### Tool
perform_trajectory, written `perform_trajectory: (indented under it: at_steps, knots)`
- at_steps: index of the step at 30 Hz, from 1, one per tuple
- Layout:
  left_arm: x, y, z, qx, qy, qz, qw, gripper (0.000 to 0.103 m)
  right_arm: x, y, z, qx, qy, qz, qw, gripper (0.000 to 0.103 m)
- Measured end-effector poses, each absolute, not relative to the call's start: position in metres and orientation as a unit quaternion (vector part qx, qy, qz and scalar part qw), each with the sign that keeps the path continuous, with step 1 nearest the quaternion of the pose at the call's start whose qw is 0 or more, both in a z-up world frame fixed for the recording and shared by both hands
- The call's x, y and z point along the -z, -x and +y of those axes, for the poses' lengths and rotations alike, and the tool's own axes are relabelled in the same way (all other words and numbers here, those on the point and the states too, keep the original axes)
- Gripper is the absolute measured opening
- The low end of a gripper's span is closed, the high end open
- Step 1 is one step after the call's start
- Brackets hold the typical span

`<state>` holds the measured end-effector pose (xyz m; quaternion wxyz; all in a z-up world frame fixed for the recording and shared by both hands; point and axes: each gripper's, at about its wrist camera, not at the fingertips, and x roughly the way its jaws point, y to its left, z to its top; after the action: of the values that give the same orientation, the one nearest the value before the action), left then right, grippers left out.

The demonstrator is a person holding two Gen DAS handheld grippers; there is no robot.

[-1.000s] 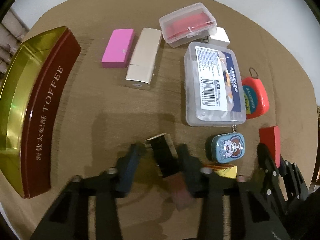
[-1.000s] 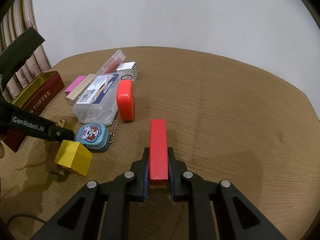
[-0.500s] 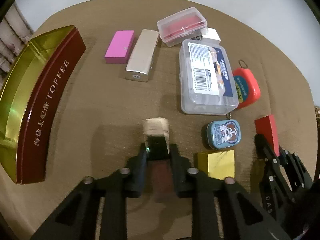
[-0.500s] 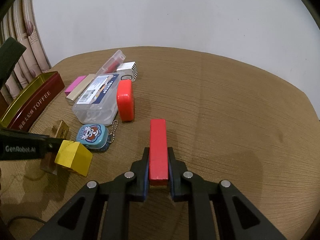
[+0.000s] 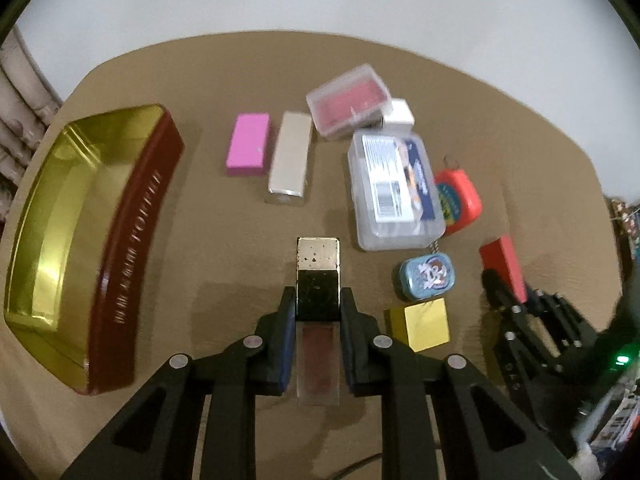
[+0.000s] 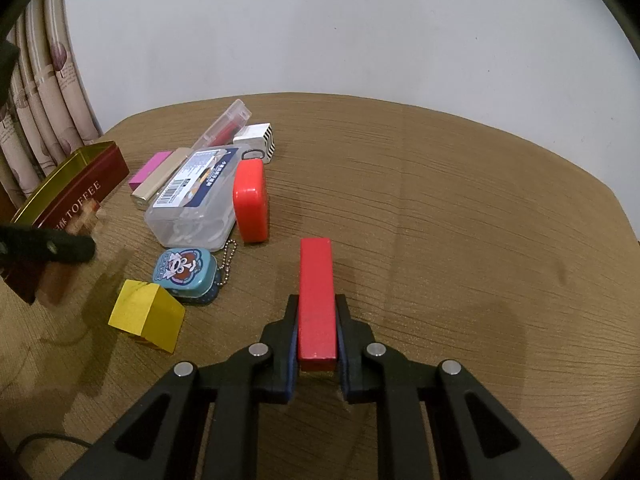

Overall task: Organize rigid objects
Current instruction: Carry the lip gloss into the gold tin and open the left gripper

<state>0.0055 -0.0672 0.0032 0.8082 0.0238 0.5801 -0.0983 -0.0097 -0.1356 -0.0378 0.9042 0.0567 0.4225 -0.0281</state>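
Left gripper point(image 5: 318, 308) is clamped on a lip gloss tube point(image 5: 318, 280) w/ long axis pointing away, open toffee tin point(image 5: 120, 236) to its left, probably the drop spot; right gripper point(image 6: 317, 328) grips a red block point(image 6: 316, 296).

left tool point(image 5: 318, 300) clamped lipstick tube point(image 5: 318, 280), lifted

Both wrist views overlook the table point(image 6: 440, 208), seemingly close.
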Motion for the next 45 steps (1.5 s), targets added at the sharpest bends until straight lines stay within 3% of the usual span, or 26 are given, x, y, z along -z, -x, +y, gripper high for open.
perform_trajectory:
  at_steps: [4,11,29,45]
  knots:
    - [-0.026,0.004,-0.038,0.091,-0.033,0.564,0.820,0.017,0.038,0.010,-0.136,0.028,-0.057,0.422,0.904,0.015]
    - [-0.060,-0.049,0.050,0.040,-0.038,0.537,0.841,0.017,0.038,0.009,-0.136,0.029,-0.054,0.422,0.904,0.015]
    - [0.037,-0.082,0.165,-0.036,-0.047,0.586,0.808,0.017,0.039,0.008,-0.133,0.034,-0.040,0.423,0.904,0.015]
    - [0.050,-0.085,0.193,-0.043,-0.042,0.587,0.808,0.021,0.039,0.007,-0.130,0.038,-0.031,0.424,0.904,0.015]
